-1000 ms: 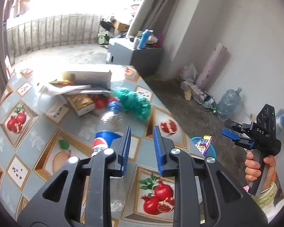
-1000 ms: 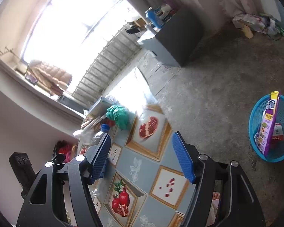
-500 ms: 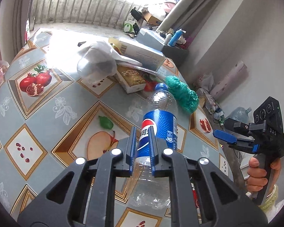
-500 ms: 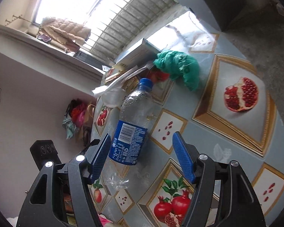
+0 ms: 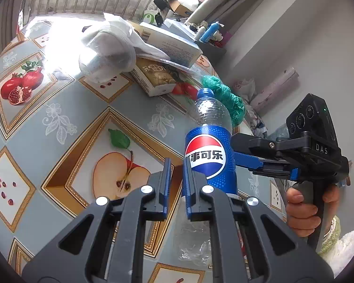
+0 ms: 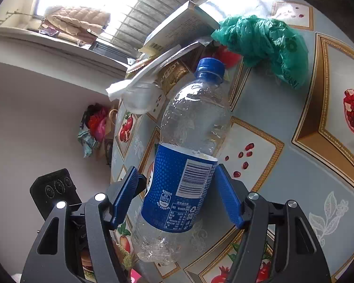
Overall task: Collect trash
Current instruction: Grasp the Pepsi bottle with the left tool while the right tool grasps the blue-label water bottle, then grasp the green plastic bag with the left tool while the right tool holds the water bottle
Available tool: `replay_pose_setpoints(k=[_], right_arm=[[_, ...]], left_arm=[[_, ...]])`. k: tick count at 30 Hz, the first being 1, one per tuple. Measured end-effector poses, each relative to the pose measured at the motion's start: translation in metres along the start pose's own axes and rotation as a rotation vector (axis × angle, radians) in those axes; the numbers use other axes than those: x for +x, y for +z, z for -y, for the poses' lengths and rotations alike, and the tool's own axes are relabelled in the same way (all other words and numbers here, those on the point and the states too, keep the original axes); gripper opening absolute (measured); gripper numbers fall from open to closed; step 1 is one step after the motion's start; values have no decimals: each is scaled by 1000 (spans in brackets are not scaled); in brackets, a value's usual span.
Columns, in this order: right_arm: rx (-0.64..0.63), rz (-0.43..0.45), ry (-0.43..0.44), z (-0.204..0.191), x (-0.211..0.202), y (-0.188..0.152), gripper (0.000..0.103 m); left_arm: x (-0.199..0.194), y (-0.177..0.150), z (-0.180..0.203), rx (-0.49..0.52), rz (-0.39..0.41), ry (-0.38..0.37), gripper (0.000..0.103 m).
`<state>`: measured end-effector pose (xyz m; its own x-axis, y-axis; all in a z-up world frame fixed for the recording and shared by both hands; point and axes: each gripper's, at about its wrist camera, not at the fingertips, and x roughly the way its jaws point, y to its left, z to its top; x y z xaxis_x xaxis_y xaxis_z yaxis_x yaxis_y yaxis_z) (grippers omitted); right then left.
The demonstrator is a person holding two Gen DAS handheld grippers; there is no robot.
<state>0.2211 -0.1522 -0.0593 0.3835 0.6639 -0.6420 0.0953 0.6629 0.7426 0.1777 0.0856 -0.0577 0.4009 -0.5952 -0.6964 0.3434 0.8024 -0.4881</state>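
A clear Pepsi bottle (image 5: 208, 155) with a blue cap and blue label stands on the fruit-patterned tablecloth (image 5: 66, 122). My left gripper (image 5: 175, 181) is just left of it, jaws drawn almost together around a thin gap that shows only cloth. Its right finger (image 5: 188, 184) is against the label's edge. In the right wrist view my right gripper (image 6: 177, 188) is open and straddles the bottle (image 6: 186, 155) at the label. Its right finger (image 6: 226, 195) is at the label, and its left finger (image 6: 125, 195) stands a little off. The left wrist view shows that gripper (image 5: 247, 162) arriving from the right.
Behind the bottle lie a crumpled green plastic bag (image 5: 226, 99), a small brown box (image 5: 153, 77), a long pale carton (image 5: 170, 44) and a clear plastic cup in white wrapping (image 5: 106, 54). A hand (image 5: 299, 210) grips the right tool beyond the table's right edge.
The left gripper's jaws narrowed and it sank toward the table beside the bottle. The right gripper swung from the floor and blue basket to the table, and the bottle now stands between its fingers.
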Motion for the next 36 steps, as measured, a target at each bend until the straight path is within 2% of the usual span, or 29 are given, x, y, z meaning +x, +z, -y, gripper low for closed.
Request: replay_pose_setpoints(k=[5, 9, 14, 26, 31, 36], right_arm=[[16, -32, 17, 2, 10, -3, 66], [9, -47, 15, 3, 17, -4, 59], [-9, -62, 10, 4, 11, -11, 59], [-55, -106, -62, 26, -41, -51, 59], [-8, -40, -96, 47, -77, -71, 57], [46, 45, -127, 70, -106, -80, 57]], left_arm=[[7, -3, 1, -2, -23, -8, 8], [8, -6, 4, -8, -35, -19, 5], [11, -11, 11, -9, -58, -27, 3], [23, -48, 72, 85, -171, -82, 0], [38, -61, 106, 141, -246, -137, 0], [61, -58, 141, 214, -274, -150, 0]])
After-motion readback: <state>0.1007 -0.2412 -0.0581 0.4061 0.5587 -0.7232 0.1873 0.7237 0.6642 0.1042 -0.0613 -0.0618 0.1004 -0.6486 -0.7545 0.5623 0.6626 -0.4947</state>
